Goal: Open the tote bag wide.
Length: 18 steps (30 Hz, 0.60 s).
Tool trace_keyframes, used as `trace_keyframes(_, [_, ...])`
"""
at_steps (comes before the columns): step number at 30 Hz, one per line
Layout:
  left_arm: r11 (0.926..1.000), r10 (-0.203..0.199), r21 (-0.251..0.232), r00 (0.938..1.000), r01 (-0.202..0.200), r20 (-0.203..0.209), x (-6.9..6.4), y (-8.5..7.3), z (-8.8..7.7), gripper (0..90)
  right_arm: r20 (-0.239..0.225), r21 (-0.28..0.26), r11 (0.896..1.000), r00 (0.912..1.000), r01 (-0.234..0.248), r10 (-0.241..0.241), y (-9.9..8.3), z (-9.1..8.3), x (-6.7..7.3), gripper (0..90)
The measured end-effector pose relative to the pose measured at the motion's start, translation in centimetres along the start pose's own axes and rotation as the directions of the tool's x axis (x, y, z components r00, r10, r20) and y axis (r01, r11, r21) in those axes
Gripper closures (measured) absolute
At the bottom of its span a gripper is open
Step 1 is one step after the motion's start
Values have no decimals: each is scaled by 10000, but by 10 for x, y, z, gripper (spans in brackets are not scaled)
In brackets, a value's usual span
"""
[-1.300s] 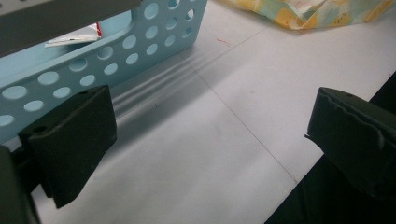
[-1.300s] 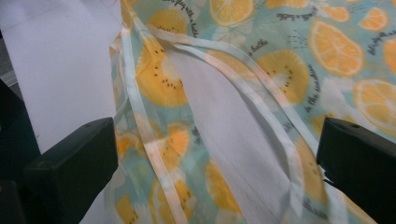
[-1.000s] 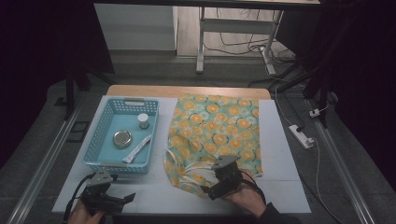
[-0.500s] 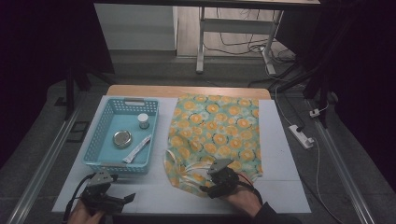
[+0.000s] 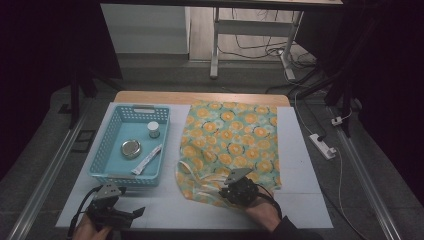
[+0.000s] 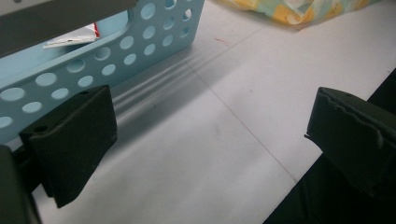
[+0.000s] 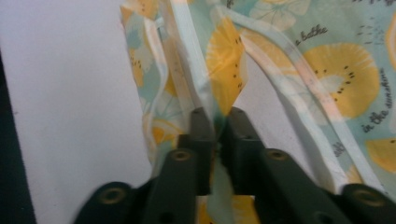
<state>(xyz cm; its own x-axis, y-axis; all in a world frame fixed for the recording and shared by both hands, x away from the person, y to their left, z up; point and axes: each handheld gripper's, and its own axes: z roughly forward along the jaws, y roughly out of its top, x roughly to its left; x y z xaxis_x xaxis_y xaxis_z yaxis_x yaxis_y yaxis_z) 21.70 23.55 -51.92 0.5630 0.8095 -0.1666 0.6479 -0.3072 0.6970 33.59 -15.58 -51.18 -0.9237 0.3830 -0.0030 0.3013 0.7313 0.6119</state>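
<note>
A teal cloth [image 5: 230,135] printed with orange citrus slices lies spread on the white table, its white straps bunched at the near left corner. My right gripper [image 5: 223,191] is at that near edge. In the right gripper view its jaws [image 7: 218,116] have just been closing and now pinch a fold of the cloth [image 7: 327,70] between the pads. My left gripper [image 5: 136,213] rests at the table's near left. Its jaws [image 6: 210,133] stand wide open over bare table, with nothing between them.
A light blue perforated basket [image 5: 125,177] sits left of the cloth, and its wall [image 6: 116,51] is close ahead of the left jaws. It holds a small jar [image 5: 154,129], a round tin [image 5: 131,148] and a white sachet [image 5: 147,159]. A power strip [image 5: 324,145] lies on the floor at right.
The right gripper has shifted slightly left at the cloth's near edge. The left gripper has stayed where it was.
</note>
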Motion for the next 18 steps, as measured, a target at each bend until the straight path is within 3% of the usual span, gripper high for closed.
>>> trace_keyframes(7, [10000,-11,17,10000,11,-10,0,0,0,19,-232,-450,9984,9991,-357,347,4,-11,-4,892])
trace_keyframes(11, [10000,-8,18,10000,8,-12,0,0,0,20,-452,-853,9927,9956,-853,816,7,-21,-12,893])
trace_keyframes(18, [10000,-47,6,10000,47,-16,0,0,0,22,-516,-1094,9900,9952,-890,837,17,-31,-29,894])
